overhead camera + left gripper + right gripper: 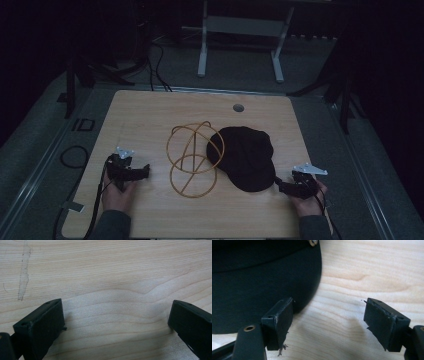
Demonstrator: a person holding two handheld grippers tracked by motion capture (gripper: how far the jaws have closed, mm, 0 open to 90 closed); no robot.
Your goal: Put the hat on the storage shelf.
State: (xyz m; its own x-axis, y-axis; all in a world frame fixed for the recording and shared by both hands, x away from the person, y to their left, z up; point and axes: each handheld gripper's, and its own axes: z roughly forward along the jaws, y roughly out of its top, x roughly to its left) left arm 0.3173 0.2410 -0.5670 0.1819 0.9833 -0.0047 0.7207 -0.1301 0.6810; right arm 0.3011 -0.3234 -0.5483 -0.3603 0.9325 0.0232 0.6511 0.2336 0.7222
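A black cap (246,157) lies right of centre on the wooden table (150,115), its brim toward the near right. A yellow wire frame of looped hoops (192,159) stands just left of it, touching its edge. My right gripper (281,187) rests on the table at the cap's near right rim, jaws open, with the black brim (262,285) just beyond its left fingertip (280,317). My left gripper (145,170) lies at the near left, open over bare wood (112,290), a hand's width from the frame.
A round cable hole (238,107) sits near the table's far edge. A faint scratch mark (23,277) runs across the wood ahead of the left gripper. Beyond the table stand a white desk frame (240,45) and cables on the dark floor.
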